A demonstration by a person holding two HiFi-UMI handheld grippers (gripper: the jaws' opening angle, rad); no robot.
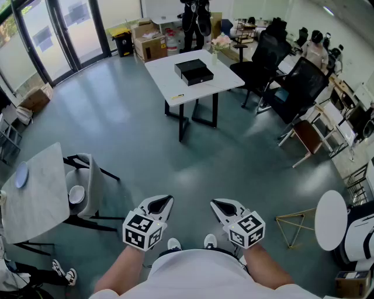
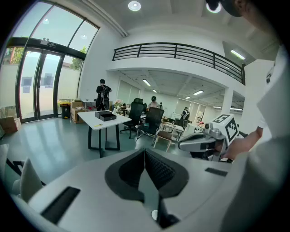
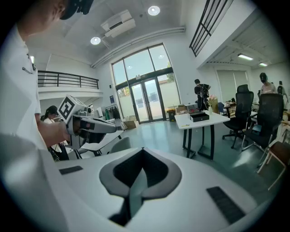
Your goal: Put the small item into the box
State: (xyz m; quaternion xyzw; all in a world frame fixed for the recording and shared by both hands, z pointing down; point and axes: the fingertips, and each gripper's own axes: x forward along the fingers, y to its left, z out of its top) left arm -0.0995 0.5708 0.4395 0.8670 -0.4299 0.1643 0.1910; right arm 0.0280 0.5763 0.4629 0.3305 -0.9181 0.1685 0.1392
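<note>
A black box (image 1: 194, 72) lies open on a white table (image 1: 169, 84) far across the room, with a small yellow item (image 1: 177, 96) near the table's front edge. I hold both grippers low in front of my body, several steps from that table. My left gripper (image 1: 166, 202) is shut and empty; my right gripper (image 1: 217, 204) is shut and empty too. In the left gripper view the jaws (image 2: 145, 152) meet, and the box (image 2: 105, 116) and table show at the left. In the right gripper view the jaws (image 3: 142, 151) meet, with the box (image 3: 199, 116) at the right.
Black office chairs (image 1: 266, 55) stand right of the white table, and a person (image 1: 194, 17) stands behind it. A marble table (image 1: 35, 195) and a chair holding a bowl (image 1: 76, 194) are at my left. A round white table (image 1: 331, 219) is at my right. Cardboard boxes (image 1: 149, 44) sit by the glass doors.
</note>
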